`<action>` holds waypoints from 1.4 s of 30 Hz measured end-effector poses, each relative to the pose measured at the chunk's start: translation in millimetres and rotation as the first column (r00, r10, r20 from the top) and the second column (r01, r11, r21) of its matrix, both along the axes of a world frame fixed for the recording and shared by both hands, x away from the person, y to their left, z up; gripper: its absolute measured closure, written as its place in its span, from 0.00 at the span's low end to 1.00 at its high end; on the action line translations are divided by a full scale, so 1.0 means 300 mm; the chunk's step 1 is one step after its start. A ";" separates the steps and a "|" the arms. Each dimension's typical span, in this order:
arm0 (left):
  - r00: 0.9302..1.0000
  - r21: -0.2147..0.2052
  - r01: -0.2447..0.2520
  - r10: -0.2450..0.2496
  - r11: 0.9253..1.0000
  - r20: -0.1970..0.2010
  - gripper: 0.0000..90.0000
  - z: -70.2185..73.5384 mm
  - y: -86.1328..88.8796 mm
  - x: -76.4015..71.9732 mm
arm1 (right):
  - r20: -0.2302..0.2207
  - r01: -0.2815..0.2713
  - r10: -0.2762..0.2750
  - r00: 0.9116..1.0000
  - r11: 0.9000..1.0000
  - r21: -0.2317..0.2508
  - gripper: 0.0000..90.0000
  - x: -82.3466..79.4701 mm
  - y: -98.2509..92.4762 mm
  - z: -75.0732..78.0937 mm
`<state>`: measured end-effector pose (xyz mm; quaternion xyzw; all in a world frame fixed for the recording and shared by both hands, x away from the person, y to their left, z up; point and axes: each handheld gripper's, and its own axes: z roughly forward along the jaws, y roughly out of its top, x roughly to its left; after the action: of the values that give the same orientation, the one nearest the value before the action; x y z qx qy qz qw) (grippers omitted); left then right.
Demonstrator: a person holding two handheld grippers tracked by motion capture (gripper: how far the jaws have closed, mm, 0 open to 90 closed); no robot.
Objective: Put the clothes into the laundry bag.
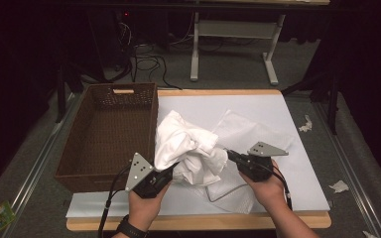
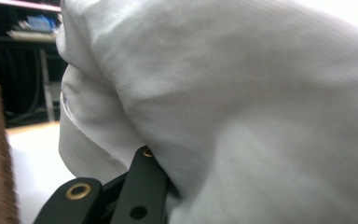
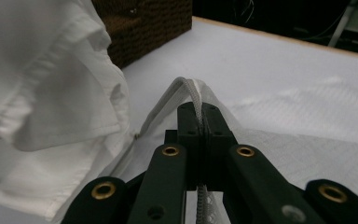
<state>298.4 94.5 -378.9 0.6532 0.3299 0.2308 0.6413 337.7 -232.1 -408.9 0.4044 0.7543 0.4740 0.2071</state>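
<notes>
A bunched white cloth (image 1: pixel 186 146) hangs just above the table, right of the basket. My left gripper (image 1: pixel 171 171) is shut on its lower edge, and the cloth (image 2: pixel 242 107) drapes over the jaws of this gripper (image 2: pixel 151 156), hiding their tips. A white mesh bag (image 1: pixel 248 131) lies flat on the table behind and under the cloth. My right gripper (image 1: pixel 229 154) is shut on the bag's corded rim, lifting it slightly. In the right gripper view the cord runs up between the closed jaws of that gripper (image 3: pixel 201 116), with the mesh bag (image 3: pixel 317 135) to the right and the cloth (image 3: pixel 42 93) to the left.
A brown wicker basket (image 1: pixel 124 96) stands empty at the table's left, close to the cloth; its wall (image 3: pixel 149 23) shows behind the cloth. A white sheet (image 1: pixel 278 114) covers the wooden tabletop. Paper scraps (image 1: pixel 340 186) lie on the grey surface at right. A desk frame (image 1: pixel 194 49) stands behind.
</notes>
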 end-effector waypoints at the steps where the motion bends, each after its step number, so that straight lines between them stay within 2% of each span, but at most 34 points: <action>1: 1.000 -0.003 -0.008 0.008 1.000 0.009 0.84 0.012 0.010 -0.001 | 0.017 0.001 -0.001 1.000 1.000 0.000 0.99 0.014 0.013 0.014; 4: 0.999 -0.025 -0.028 0.029 0.999 0.036 0.84 0.040 0.033 -0.007 | 0.055 0.006 -0.007 0.998 1.000 0.020 0.99 0.038 0.038 0.056; 7: 0.998 -0.034 -0.038 0.039 0.999 0.042 0.84 0.050 0.044 -0.010 | 0.106 0.020 -0.025 0.994 0.998 0.051 0.99 0.055 0.050 0.114; 10: 0.998 -0.030 -0.037 0.038 0.999 0.043 0.84 0.047 0.039 -0.012 | 0.131 0.034 -0.044 0.990 0.996 0.079 0.99 0.060 0.047 0.143; 13: 0.999 -0.015 -0.025 0.026 1.000 0.030 0.84 0.030 0.024 -0.014 | 0.129 0.045 -0.055 0.990 0.996 0.078 0.99 0.063 0.039 0.118; 17: 1.000 0.014 -0.002 0.002 1.000 0.003 0.84 -0.006 -0.007 -0.015 | 0.077 0.054 -0.059 0.995 0.996 0.068 0.99 0.056 0.025 0.043; 20: 0.999 0.039 0.012 -0.011 0.999 -0.033 0.84 -0.051 -0.037 -0.010 | 0.045 0.055 -0.057 0.997 0.997 0.063 0.99 0.050 0.015 0.009; 23: 0.997 0.056 0.025 -0.021 0.998 -0.069 0.83 -0.088 -0.056 -0.007 | 0.032 0.048 -0.049 0.998 0.998 0.044 0.99 0.040 0.008 0.003; 28: 0.995 0.099 0.048 -0.039 0.994 -0.087 0.83 -0.133 -0.079 -0.009 | 0.025 0.027 -0.027 0.999 1.000 0.006 0.99 0.014 -0.016 -0.004; 31: 0.991 0.141 0.088 -0.073 0.986 -0.108 0.83 -0.172 -0.097 -0.008 | 0.017 0.035 -0.035 0.999 0.999 0.024 0.99 0.000 -0.034 -0.018; 34: 0.983 0.169 0.126 -0.100 0.978 -0.152 0.83 -0.213 -0.120 -0.005 | 0.003 0.035 -0.036 0.999 0.999 0.033 0.99 -0.003 -0.042 -0.032; 36: 0.978 0.181 0.147 -0.116 0.972 -0.172 0.83 -0.231 -0.136 -0.004 | -0.007 0.037 -0.036 0.999 0.999 0.033 0.99 -0.003 -0.044 -0.040; 42: 0.970 0.217 0.183 -0.139 0.959 -0.202 0.83 -0.260 -0.168 0.004 | -0.011 0.036 -0.036 0.999 0.998 0.060 0.99 -0.005 -0.054 -0.036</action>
<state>299.5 44.1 -457.1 0.7673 0.3041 0.1534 0.5433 336.2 -248.2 -419.6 0.4262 0.7332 0.4908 0.1996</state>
